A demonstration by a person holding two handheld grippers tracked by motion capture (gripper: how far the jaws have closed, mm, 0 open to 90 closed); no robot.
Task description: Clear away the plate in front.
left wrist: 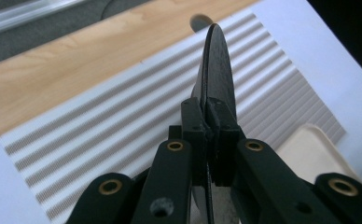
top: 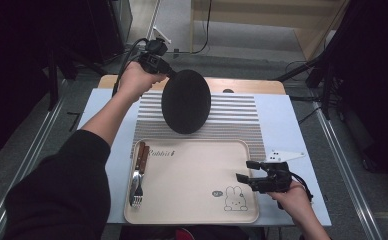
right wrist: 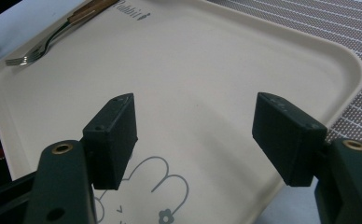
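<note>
Black round plate (top: 186, 101), matte and flat, hangs tilted on edge in the left claw (top: 168, 73), whose jaws are clamped tight on its rim; in the left gripper view the disc (left wrist: 215, 70) stands edge-on, rising straight out from between the two closed pads. Below the claw lies the grey-and-white striped placemat (top: 237, 112), and beyond that, toward the person, the cream rectangular plastic tray (top: 192, 210).

The step in hand looks like carrying the plate over to the tray. Doing it well probably means keeping the pinch firm, since so thin a rim could slip or swing, levelling the wrist before lowering, and setting the plate down flat on the tray's bare middle, clear of the wood-handled steel fork (top: 137, 180) that lies along the tray's left side.

The right claw (top: 245, 171) rests with its jaws spread wide and empty over the tray's right edge; it could steady the tray if it slides on the pale blue desk (top: 292, 125).

Writing: "Rabbit" (top: 165, 153) is printed in script at the tray's top left, and a line-drawn rabbit (top: 235, 198) sits at its lower right beside a small oval mark too small to read.
</note>
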